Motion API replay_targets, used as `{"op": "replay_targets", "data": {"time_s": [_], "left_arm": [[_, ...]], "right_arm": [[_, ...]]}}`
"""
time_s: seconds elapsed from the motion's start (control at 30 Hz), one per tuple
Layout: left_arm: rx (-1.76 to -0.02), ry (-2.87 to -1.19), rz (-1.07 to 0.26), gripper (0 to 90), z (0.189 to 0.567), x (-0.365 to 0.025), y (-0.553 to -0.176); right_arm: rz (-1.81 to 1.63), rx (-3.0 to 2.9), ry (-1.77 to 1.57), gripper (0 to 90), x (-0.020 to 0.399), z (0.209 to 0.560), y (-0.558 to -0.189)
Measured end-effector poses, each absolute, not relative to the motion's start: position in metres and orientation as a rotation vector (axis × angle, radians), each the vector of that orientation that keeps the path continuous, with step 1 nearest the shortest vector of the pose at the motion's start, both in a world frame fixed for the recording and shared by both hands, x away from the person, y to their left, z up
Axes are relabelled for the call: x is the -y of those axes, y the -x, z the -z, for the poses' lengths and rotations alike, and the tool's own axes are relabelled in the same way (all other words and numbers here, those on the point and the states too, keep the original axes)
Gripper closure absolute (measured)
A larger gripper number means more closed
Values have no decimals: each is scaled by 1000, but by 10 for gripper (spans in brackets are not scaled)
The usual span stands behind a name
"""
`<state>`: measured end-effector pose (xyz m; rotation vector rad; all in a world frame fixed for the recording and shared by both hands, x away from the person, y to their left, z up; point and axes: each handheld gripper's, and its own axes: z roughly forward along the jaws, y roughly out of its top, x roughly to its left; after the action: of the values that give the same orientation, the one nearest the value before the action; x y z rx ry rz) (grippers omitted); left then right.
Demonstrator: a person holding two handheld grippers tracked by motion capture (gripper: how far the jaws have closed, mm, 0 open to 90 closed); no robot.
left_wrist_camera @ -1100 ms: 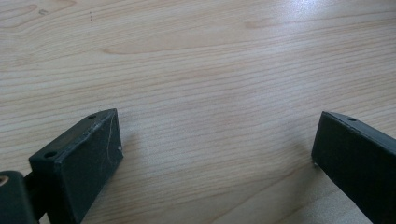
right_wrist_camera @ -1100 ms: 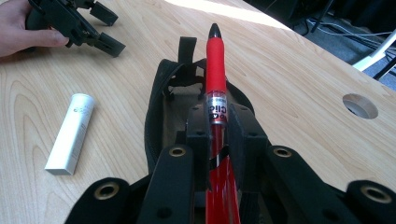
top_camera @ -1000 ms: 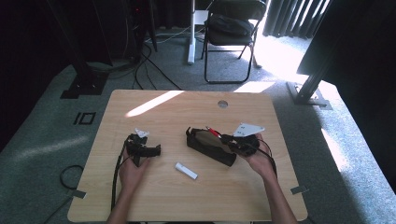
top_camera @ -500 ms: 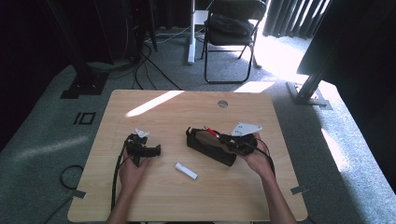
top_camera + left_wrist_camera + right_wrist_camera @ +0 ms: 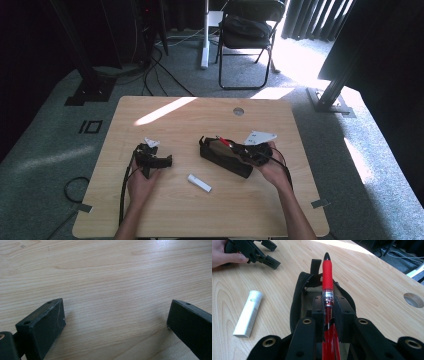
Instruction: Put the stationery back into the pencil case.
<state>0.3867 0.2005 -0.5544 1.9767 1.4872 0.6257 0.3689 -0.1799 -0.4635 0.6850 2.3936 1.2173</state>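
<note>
2 black hand-held grippers work mid-tabletop: the right gripper pinches a red plastic pen over an open black fabric pencil case, the left gripper spread wide.

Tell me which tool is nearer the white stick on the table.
Left, narrowly. The white stick lies between them: the left tool, open, sits up and to its left; the right tool, shut on the red pen, sits up and to its right.

Right gripper clamping red pen over open black pouch, white tube beside
</note>
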Motion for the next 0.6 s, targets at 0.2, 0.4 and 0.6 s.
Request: {"op": "replay_targets", "data": {"time_s": [0.2, 0.4, 0.6], "left_arm": [[-1487, -1977, -626, 20, 554, -201, -387], [-1487, -1977, -626, 20, 554, -201, -387], [-1487, -1978, -626, 20, 554, -201, -387]], "right_arm": [[-1211, -2403, -681, 797, 178, 465, -370], [-1200, -2413, -680, 797, 177, 466, -372], [-1189, -2416, -674, 797, 174, 466, -374]]}}
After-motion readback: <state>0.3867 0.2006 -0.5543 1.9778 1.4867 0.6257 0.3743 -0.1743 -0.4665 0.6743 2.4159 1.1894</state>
